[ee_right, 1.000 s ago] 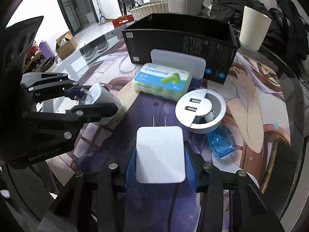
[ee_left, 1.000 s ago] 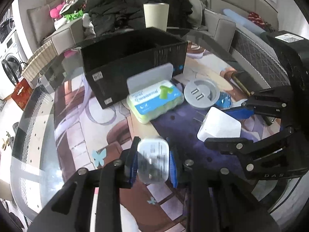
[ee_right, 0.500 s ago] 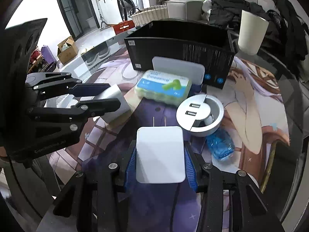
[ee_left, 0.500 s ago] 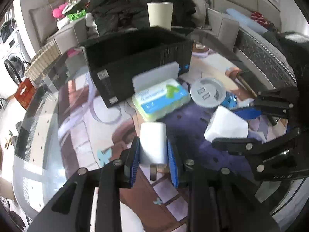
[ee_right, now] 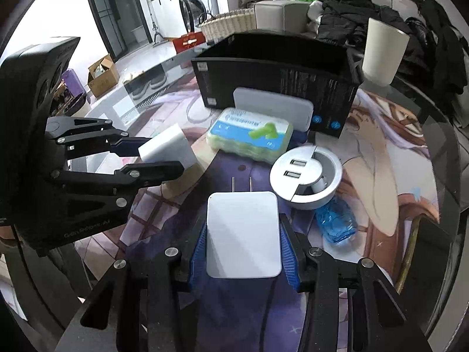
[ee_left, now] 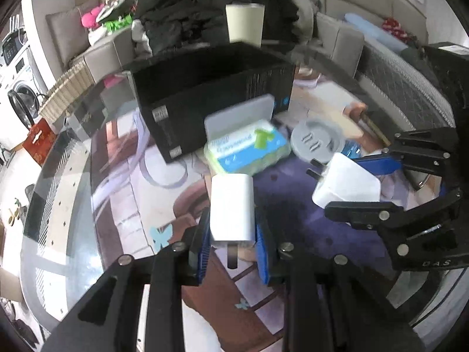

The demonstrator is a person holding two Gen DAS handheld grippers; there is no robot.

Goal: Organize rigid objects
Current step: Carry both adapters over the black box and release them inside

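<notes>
My left gripper [ee_left: 233, 231] is shut on a small white plug adapter [ee_left: 232, 206], held above the table, prongs pointing back at the camera. It also shows in the right wrist view [ee_right: 167, 146]. My right gripper [ee_right: 242, 234] is shut on a larger white charger [ee_right: 242, 234] with two prongs pointing forward; it shows in the left wrist view [ee_left: 347, 186]. An open black box [ee_left: 211, 94] [ee_right: 278, 73] stands farther back on the table.
A blue and green packet [ee_right: 249, 135], a white flat case [ee_right: 272, 105] leaning on the box, a round silver USB hub [ee_right: 306, 179] and a blue plastic piece [ee_right: 335, 220] lie on the printed mat. A cream cup [ee_right: 382, 52] stands behind the box.
The left gripper has rolled the small adapter from face-on to edge-up and raised it toward the box. The right gripper holds its charger nearly still.
</notes>
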